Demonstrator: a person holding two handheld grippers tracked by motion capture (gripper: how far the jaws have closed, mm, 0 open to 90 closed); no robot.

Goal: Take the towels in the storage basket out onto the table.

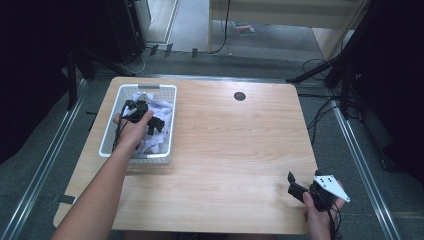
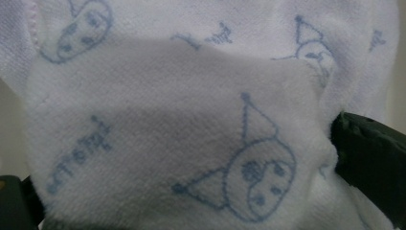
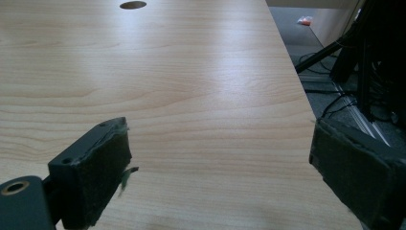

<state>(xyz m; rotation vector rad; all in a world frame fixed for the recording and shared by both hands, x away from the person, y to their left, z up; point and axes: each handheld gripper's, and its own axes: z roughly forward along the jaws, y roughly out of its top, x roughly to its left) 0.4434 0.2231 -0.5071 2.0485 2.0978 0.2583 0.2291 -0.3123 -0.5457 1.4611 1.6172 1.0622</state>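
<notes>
White cloth (image 2: 182, 120) fills one basket (image 1: 107, 142) between left gripper's (image 1: 150, 122) spread jaws; right gripper (image 3: 215, 177) gapes.

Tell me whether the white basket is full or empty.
Not empty. The white basket holds crumpled white cloth printed with blue cartoon faces, seen close in the left gripper view; the left gripper reaches into it. How deep the pile goes: cannot tell.

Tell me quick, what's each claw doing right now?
Left claw: open, down in the basket, white printed cloth between its jaws.
Right claw: open, holding nothing.
</notes>
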